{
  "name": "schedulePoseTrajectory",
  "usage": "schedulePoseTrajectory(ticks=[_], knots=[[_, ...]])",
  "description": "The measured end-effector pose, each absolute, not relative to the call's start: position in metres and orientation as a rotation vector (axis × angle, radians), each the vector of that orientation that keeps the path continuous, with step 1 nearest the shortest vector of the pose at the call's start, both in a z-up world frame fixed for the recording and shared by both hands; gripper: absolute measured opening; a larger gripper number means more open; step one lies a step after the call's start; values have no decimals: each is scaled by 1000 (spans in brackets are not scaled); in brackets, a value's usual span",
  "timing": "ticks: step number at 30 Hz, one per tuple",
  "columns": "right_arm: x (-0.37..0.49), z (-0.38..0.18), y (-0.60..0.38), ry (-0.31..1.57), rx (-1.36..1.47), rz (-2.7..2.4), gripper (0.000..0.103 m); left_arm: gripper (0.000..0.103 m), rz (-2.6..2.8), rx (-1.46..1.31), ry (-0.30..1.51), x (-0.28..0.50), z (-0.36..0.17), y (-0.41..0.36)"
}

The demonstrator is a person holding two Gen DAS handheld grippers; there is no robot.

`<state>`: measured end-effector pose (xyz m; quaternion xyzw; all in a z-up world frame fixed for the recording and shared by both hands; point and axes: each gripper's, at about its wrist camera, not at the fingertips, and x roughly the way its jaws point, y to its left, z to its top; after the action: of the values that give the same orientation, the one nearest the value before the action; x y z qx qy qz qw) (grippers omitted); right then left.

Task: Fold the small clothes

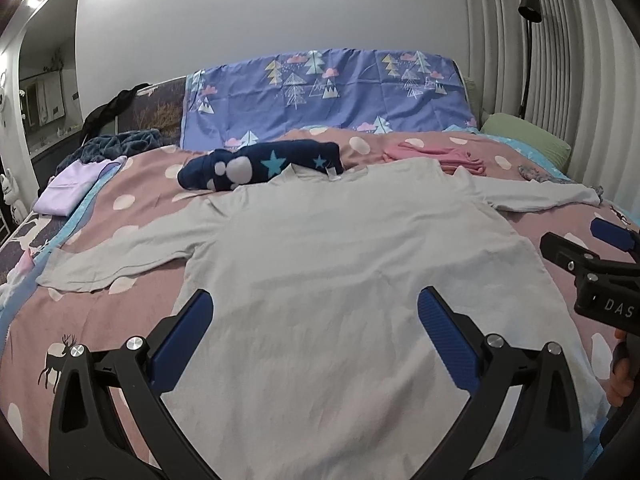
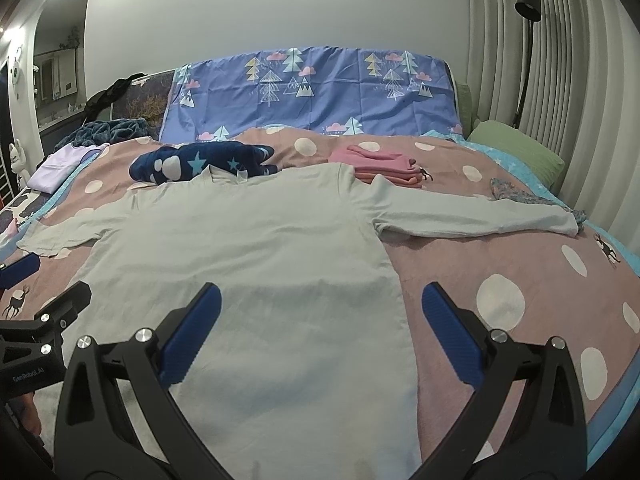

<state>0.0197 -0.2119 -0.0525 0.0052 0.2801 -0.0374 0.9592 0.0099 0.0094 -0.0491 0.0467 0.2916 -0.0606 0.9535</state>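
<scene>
A pale grey long-sleeved cotton shirt (image 1: 320,264) lies flat on the pink bedspread with white dots (image 2: 500,272), collar toward the headboard, hem toward the person, both sleeves spread out sideways. Its long axis runs straight away from both tools, so the body of the shirt stretches ahead of them.

The left gripper (image 1: 314,328) hangs over the lower middle of the shirt with its 2 blue-padded fingers spread wide and nothing between them. The right gripper (image 2: 322,320) is likewise wide and empty; its left finger sits over the fabric and its right finger over the bare bedspread, so it straddles the shirt's right side edge.

Judging from this layout, the fold has not begun. The right sleeve (image 2: 476,216) lies ahead and to the right of the right gripper, which is the nearer tool; the left sleeve (image 1: 120,256) lies ahead-left of the left gripper. Each sleeve probably wants folding inward across the body first.

A folded pink garment (image 2: 384,164) and a navy star-patterned bundle (image 2: 200,162) sit just beyond the collar.
</scene>
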Motion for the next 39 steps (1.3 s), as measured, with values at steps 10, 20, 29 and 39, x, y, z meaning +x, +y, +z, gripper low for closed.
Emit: schedulePoseTrajectory(ticks=[10,20,29,39], knots=[[22,-53,-210,581,11,-73,101,102,-144,111,585,6,-53,8],[22,-53,-210,580,10,-72,101,102,-142,105,590,5,-55,8],[23,-55,-210,583,12,-67,101,102,-143,93,590,5,-57,10],[22,-59,-207,569,-8,-58,101,102,-143,81,603,6,-59,10]])
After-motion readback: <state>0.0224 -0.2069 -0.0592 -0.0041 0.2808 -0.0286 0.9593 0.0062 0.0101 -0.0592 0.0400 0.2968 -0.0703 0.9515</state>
